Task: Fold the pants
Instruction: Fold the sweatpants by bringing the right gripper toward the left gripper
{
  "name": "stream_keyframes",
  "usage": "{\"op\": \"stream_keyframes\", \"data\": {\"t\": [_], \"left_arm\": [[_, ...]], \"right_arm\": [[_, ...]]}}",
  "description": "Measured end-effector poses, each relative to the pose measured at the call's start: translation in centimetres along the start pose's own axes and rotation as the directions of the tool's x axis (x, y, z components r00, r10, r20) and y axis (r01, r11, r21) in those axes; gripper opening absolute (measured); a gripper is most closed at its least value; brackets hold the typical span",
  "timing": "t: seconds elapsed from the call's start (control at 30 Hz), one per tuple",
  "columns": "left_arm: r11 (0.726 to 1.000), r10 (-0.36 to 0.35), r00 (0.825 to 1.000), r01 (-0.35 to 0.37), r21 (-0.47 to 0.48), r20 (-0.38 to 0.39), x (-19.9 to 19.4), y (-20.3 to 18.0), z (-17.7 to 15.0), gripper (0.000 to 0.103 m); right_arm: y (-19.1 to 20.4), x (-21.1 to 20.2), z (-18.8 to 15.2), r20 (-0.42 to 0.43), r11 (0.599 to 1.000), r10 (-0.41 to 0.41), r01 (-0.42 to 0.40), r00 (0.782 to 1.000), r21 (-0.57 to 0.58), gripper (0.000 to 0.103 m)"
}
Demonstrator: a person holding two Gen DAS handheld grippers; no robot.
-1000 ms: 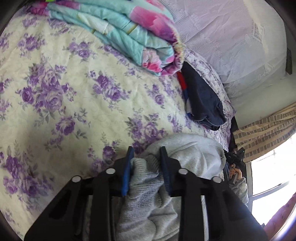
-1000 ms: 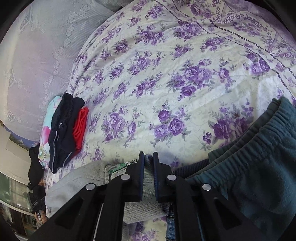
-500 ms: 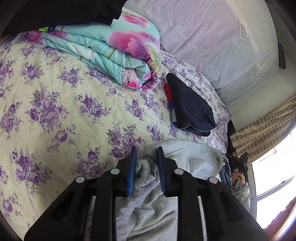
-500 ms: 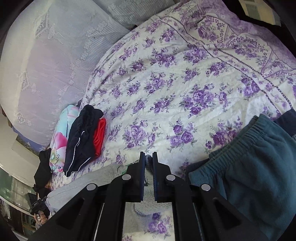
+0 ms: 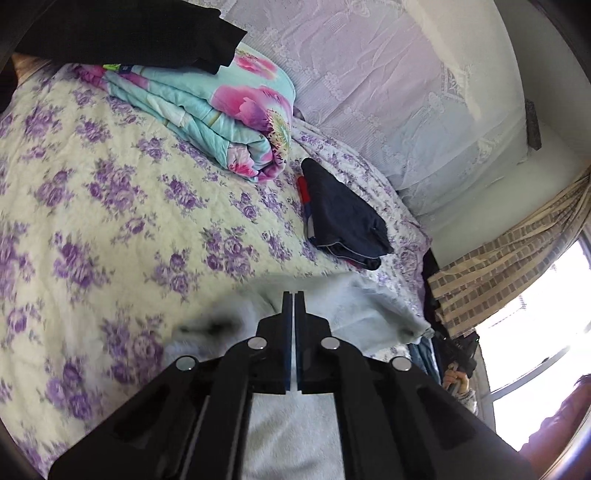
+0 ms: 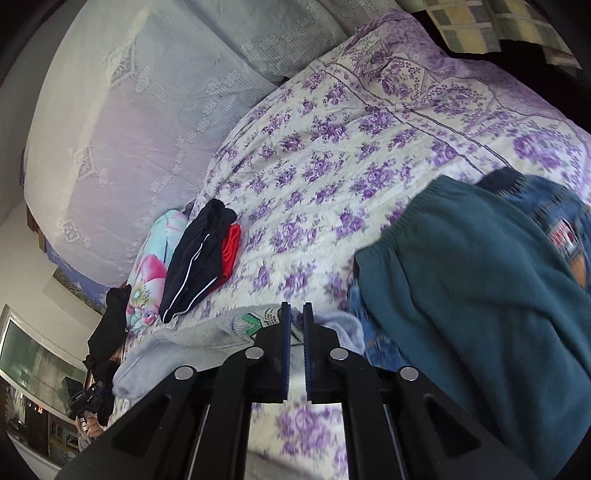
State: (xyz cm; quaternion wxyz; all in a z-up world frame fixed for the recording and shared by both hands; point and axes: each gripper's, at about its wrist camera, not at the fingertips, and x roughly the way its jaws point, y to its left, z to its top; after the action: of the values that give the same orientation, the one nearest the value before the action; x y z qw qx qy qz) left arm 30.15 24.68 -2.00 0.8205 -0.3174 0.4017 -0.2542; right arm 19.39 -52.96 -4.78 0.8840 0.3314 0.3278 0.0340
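Observation:
The light grey pants [image 5: 354, 302] lie across the near edge of the flowered bed. My left gripper [image 5: 293, 295] is over one end. Its jaws are closing to a thin slit, with only pale fabric showing between the pads. At the other end, where a green label [image 6: 258, 319] is sewn into the grey pants [image 6: 192, 339], the jaws of my right gripper [image 6: 295, 310] are closing on a thin fold of the waistband. The cloth runs taut between the two grippers. In the left wrist view the person's other hand [image 5: 454, 376] shows past the end of the pants.
Teal sweatpants [image 6: 461, 277] lie over blue jeans [image 6: 554, 214] right of the right gripper. A folded navy and red garment [image 5: 343, 218] and a folded flowered quilt [image 5: 221, 110] under a black cloth [image 5: 129, 33] sit farther back. A lace cover [image 5: 388, 92] backs the bed, and a curtained window [image 5: 498, 266] is right.
Both grippers rose and drew back with the grey pants, so more of the bed shows. The left jaws narrowed from a thick bunch of fabric to a slit. The right jaws stayed nearly together.

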Motion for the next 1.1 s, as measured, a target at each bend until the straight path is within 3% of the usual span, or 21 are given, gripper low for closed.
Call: {"op": "stream_keyframes", "data": {"t": [0.17,0.27,0.3,0.4,0.43,0.47,0.53,0.7,0.9,1.0,1.1], "left_arm": [[0.997,0.073,0.995,-0.071,0.026,-0.063,0.3,0.0,-2.9,0.0],[0.998,0.064,0.997,-0.065,-0.024,-0.031,-0.5,0.2,-2.3,0.001],[0.995,0.092,0.996,-0.092,-0.043,-0.009,-0.7,0.5,-1.8,0.004],[0.986,0.115,0.993,-0.117,-0.115,-0.023,0.2,1.6,0.0,0.013],[0.983,0.121,0.992,-0.125,-0.132,-0.036,0.8,2.0,0.5,0.02],[0.981,0.136,0.989,-0.142,-0.135,-0.056,1.5,2.1,1.0,0.033],[0.967,0.214,0.974,-0.222,-0.127,-0.077,3.1,2.6,2.0,0.046],[0.976,0.145,0.982,-0.163,-0.146,-0.125,5.5,4.4,3.5,0.046],[0.972,0.17,0.971,-0.194,-0.136,-0.168,8.1,4.5,4.4,0.043],[0.972,0.16,0.976,-0.182,-0.151,-0.146,7.6,4.5,4.0,0.013],[0.975,0.12,0.988,-0.136,-0.174,-0.1,6.3,4.5,3.3,0.008]], "right_arm": [[-1.2,-2.4,-2.6,-0.017,1.0,-0.009,0.009,1.0,0.006,0.0],[-1.3,-2.5,-3.2,-0.029,1.0,-0.008,0.008,1.0,0.01,0.0],[-1.3,-2.3,-3.1,-0.032,1.0,0.002,-0.001,0.999,0.019,0.0],[-1.3,-1.5,-2.8,-0.039,0.999,0.015,-0.013,0.999,0.04,0.003],[-1.1,-1.2,-2.6,-0.041,0.999,0.015,-0.014,0.999,0.046,0.003],[-1.0,-0.8,-2.5,-0.048,0.999,0.022,-0.019,0.999,0.051,0.003],[-0.5,0.1,-2.4,-0.064,0.998,0.031,-0.028,0.997,0.048,0.003],[0.3,1.6,-2.8,-0.111,0.999,0.021,-0.016,0.994,0.043,0.004],[0.8,2.6,-3.4,-0.135,0.999,0.024,-0.018,0.991,0.045,0.004],[0.7,2.9,-3.5,-0.143,0.998,0.02,-0.012,0.99,0.055,0.004],[0.2,3.2,-3.6,-0.164,0.997,0.02,-0.009,0.986,0.072,0.004]]}}
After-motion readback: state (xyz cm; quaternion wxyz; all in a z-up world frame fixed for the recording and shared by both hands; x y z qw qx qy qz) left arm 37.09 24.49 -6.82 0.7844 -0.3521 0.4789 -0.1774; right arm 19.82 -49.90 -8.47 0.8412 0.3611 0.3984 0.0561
